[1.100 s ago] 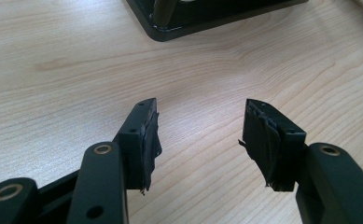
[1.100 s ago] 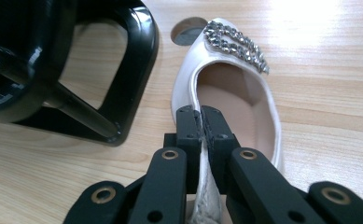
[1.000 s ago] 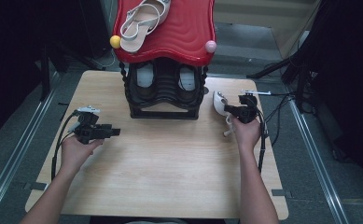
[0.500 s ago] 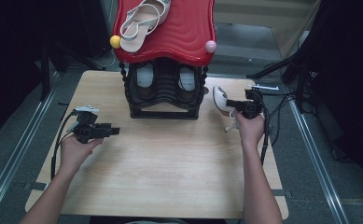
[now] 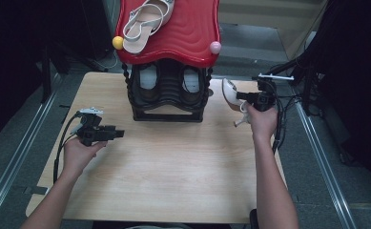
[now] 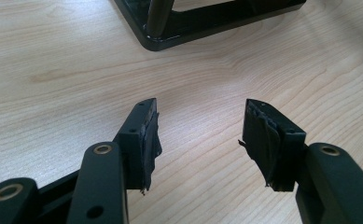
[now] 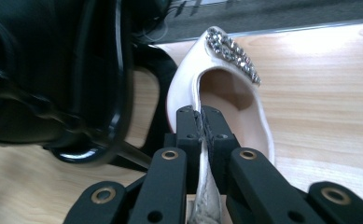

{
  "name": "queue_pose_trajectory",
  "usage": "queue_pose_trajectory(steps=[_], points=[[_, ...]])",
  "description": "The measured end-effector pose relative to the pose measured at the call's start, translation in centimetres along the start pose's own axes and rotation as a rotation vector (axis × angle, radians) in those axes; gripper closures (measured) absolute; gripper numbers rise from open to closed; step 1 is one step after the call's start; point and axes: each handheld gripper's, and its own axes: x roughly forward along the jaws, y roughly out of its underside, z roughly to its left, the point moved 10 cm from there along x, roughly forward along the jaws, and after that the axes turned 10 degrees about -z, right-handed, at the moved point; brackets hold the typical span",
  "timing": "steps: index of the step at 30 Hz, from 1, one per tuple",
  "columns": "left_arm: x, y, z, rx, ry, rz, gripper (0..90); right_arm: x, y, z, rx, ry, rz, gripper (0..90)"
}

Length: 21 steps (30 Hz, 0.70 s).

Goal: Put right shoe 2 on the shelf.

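Right hand-held gripper point(image 7: 201, 116) clamped on the side rim of a white high-heel shoe point(image 7: 226, 88): rhinestone trim at the toe, beige lining, thin heel. Shoe hangs above the counter point(image 5: 173, 167), just right of the black shoe rack point(image 5: 166, 90). Left hand-held gripper point(image 6: 198, 135) wide open, empty.

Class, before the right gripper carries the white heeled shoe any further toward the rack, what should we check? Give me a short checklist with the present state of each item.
1. Right gripper pinches the white shoe at its side wall: ok.
2. Shoe is off the table: looks raised in the high view; cannot tell for certain.
3. Red top shelf has free room beside the strappy sandal: ok.
4. Lower shelf of the black rack has room: not ok, two shoes already sit there.
5. Left gripper is open, holds nothing and is apart from the rack: ok.
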Motion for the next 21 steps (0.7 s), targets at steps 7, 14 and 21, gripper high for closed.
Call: queue_pose_trajectory(steps=[7, 14, 21], points=[[0.3, 0.0, -0.3, 0.010, 0.003, 0.005, 45.9, -0.8, -2.8, 1.6, -0.023, -0.002, -0.017, 88.5], [0.4, -0.1, -0.5, 0.016, 0.009, 0.006, 46.0, -1.8, -5.6, 3.5, -0.030, -0.013, -0.033, 88.5], [0.5, 0.0, -0.7, 0.029, 0.010, 0.012, 45.9, -3.0, -8.4, 4.8, -0.017, -0.041, -0.066, 88.5]])
